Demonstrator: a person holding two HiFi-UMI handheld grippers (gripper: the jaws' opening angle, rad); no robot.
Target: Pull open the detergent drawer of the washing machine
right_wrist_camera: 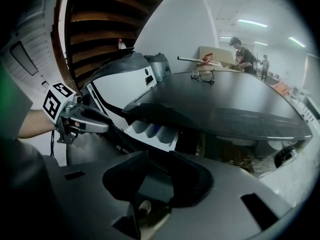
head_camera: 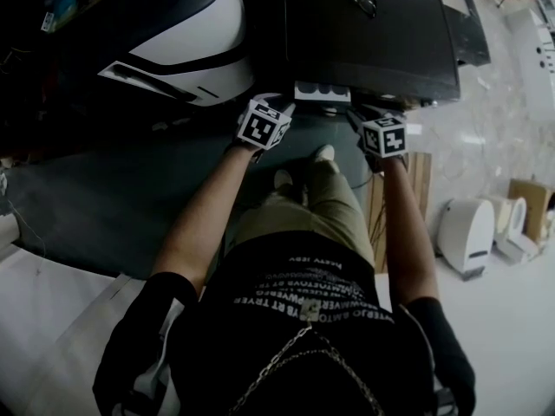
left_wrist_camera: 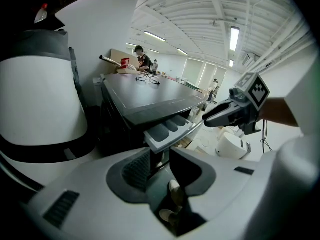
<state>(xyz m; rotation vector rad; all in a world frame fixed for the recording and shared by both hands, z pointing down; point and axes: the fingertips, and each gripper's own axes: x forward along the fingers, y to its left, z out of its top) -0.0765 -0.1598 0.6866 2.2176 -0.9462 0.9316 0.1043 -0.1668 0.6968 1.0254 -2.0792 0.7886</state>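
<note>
The washing machine [head_camera: 373, 24] has a dark flat top and stands ahead of me. Its detergent drawer [head_camera: 323, 92] is pulled out, and its pale grey compartments show in the left gripper view [left_wrist_camera: 170, 128] and the right gripper view [right_wrist_camera: 152, 133]. My left gripper [head_camera: 279, 104] hovers just left of the drawer's front, open, with nothing between its jaws [left_wrist_camera: 160, 166]. My right gripper [head_camera: 360, 117] sits just right of the drawer, also open and empty [right_wrist_camera: 155, 179]. Neither touches the drawer. Each gripper shows in the other's view, the right [left_wrist_camera: 232, 111] and the left [right_wrist_camera: 77, 120].
A large white rounded appliance [head_camera: 186, 46] stands left of the washer. A wooden pallet [head_camera: 421, 176] and small white devices [head_camera: 464, 232] lie on the floor at right. Glasses [right_wrist_camera: 202, 75] rest on the washer top. The person's shoes [head_camera: 303, 167] are below the drawer.
</note>
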